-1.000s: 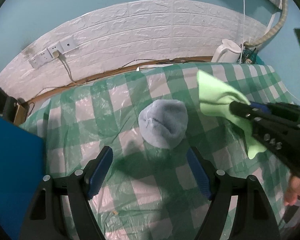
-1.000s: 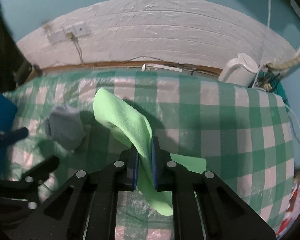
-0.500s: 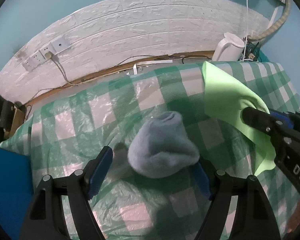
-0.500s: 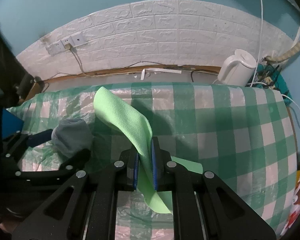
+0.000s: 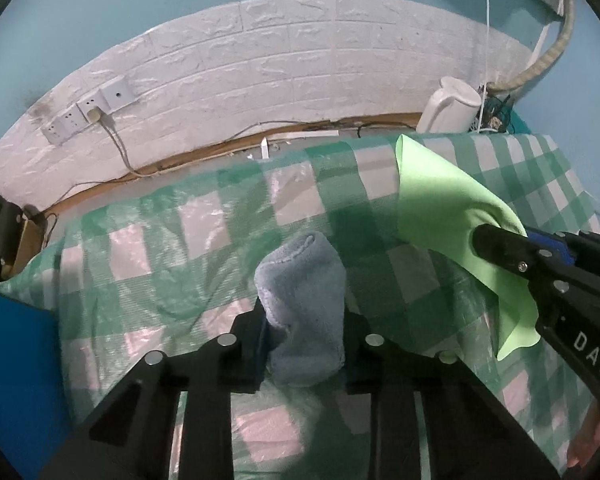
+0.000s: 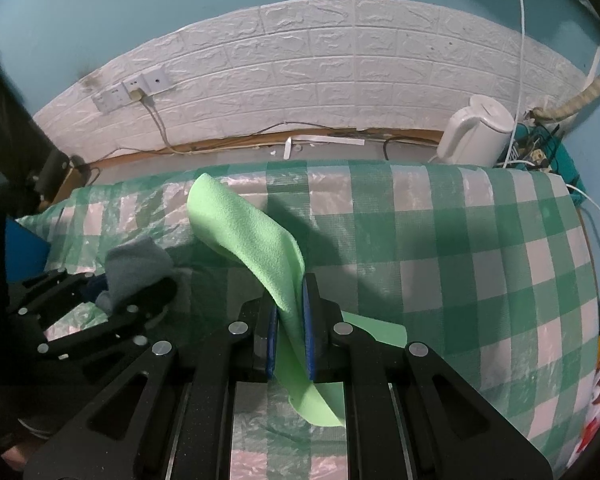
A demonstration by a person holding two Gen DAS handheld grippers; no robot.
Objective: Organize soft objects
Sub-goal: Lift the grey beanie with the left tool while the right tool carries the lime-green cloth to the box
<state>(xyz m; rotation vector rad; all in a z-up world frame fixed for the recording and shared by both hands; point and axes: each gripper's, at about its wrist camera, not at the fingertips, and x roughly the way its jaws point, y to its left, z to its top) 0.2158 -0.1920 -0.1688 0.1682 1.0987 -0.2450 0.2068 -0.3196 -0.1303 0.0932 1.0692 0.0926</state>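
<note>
A grey-blue fleecy sock (image 5: 300,280) stands bunched on the green-checked tablecloth (image 5: 160,248). My left gripper (image 5: 304,320) is closing its jaws around the sock, and the pads press on both its sides. The right wrist view has that sock (image 6: 136,264) at the left, in the left gripper (image 6: 140,288). A light green cloth (image 6: 244,232) hangs pinched in my right gripper (image 6: 288,308), which is shut on it, one end arching up and the other trailing below. From the left wrist view the green cloth (image 5: 440,208) and the right gripper (image 5: 484,236) are close on the right.
A white kettle (image 6: 476,132) and a tangle of cables stand past the table's far right corner. Wall sockets (image 5: 88,112) sit on the white brick panel behind. A blue object (image 5: 12,360) borders the table on the left. A person's hand (image 5: 588,440) shows at lower right.
The left gripper came down over the grey-blue sock and its wide jaws have shut in on it, squeezing it upright. The right gripper kept still with the green cloth.
</note>
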